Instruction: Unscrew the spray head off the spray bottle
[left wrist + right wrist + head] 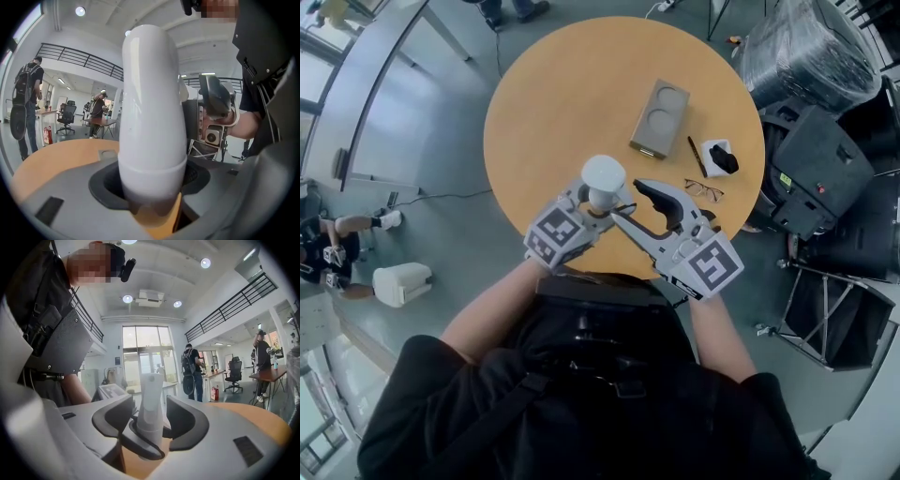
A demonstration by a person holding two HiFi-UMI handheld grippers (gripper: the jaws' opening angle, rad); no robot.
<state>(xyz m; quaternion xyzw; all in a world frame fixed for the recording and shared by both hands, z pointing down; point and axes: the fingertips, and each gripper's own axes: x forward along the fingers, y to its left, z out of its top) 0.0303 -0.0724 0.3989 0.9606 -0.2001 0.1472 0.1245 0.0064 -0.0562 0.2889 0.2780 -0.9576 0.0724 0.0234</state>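
Note:
A white spray bottle (603, 178) is held over the near edge of the round wooden table (553, 103). My left gripper (593, 208) is shut on the bottle's body (151, 108), which fills the space between its dark pads (107, 183). In the right gripper view the white spray head (151, 399) stands between the jaws of my right gripper (151, 420), with a small gap to the pad (187, 420) on each side. My right gripper (626, 202) comes in from the right and is open around the spray head.
Farther back on the table lie a grey case with two round recesses (659, 118), a dark pen (697, 157), a white box with a black item (718, 157) and a pair of glasses (703, 190). Black equipment (816, 159) stands right of the table.

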